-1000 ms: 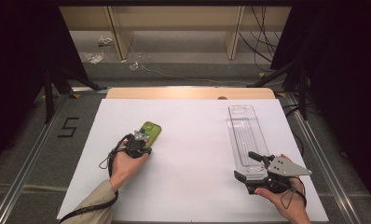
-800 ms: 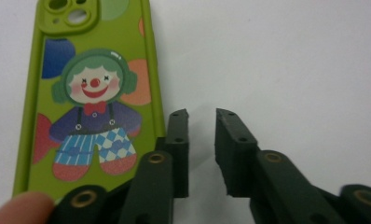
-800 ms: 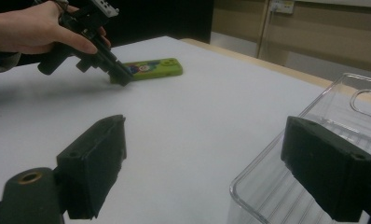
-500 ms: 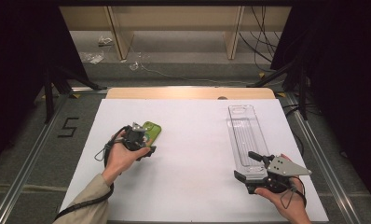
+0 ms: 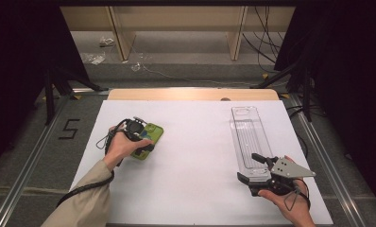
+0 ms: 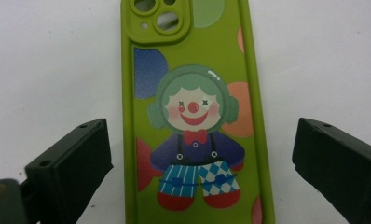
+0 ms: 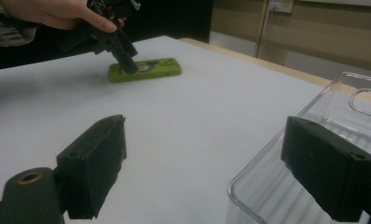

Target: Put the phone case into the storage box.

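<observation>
Green phone case (image 5: 147,141) lies flat, face up, on the white table (image 5: 200,156), at the left side, well apart from the clear tray (image 5: 249,139) on the right. Left gripper (image 5: 140,137) hangs right over the case; in the left gripper view its 2 jaws stand wide apart, 1 on each side of the case (image 6: 193,116), neither pad touching it. Those jaws have just been opening, w/ the case between them but not clamped. Long axis of the case runs straight away from the left gripper, camera cutouts at the far end, so the jaws straddle its short width, approx. at the clown's legs. Right gripper (image 5: 258,166) sits by the near end of the tray, jaws also apart, w/ nothing in them; the right gripper view has the tray corner (image 7: 286,186) just beside 1 jaw and the case (image 7: 144,70) far off across the table. Left hand (image 5: 122,147) is much the nearer to the case. Whether a jaw tip rests on the case is hard to tell from the high view; probably it hovers just above.
</observation>
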Tool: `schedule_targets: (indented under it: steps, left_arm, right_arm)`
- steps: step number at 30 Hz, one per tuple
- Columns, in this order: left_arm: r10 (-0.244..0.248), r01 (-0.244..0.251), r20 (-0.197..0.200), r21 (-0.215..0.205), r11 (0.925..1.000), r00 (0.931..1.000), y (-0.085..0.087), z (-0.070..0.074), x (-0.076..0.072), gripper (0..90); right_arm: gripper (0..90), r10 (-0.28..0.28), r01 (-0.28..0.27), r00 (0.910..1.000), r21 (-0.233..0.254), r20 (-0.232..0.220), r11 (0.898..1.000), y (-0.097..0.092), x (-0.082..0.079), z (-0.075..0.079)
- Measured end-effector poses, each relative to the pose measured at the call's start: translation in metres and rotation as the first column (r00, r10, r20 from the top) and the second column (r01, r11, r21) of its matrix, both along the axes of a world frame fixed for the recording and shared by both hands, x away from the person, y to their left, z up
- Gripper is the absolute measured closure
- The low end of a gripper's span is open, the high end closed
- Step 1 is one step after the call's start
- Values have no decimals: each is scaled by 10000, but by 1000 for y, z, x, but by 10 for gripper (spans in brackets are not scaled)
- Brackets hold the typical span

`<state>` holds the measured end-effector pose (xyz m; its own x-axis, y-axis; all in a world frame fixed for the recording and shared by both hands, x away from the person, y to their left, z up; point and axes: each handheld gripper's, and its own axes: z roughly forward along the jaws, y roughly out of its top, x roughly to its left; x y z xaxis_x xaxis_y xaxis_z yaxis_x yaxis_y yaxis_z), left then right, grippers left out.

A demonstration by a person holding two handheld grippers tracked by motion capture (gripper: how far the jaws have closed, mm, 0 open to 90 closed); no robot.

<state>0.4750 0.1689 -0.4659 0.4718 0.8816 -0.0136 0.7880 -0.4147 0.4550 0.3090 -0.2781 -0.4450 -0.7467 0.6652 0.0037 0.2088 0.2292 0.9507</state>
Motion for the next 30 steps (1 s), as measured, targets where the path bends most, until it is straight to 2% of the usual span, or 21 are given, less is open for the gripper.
schedule_targets:
  steps: [4, 30]
  left_arm:
    - [72, -68, -256, 132, 9999, 9996, 0, -3, 5, 14]
    - [217, -150, -979, 690, 9975, 9950, -3, -11, 16, 42]
  right_arm:
    - [150, -9, 9, 10000, -2, 4, 10000, 0, 0, 0]
    - [150, 41, -41, 10000, -25, -8, 10000, 1, 0, 0]
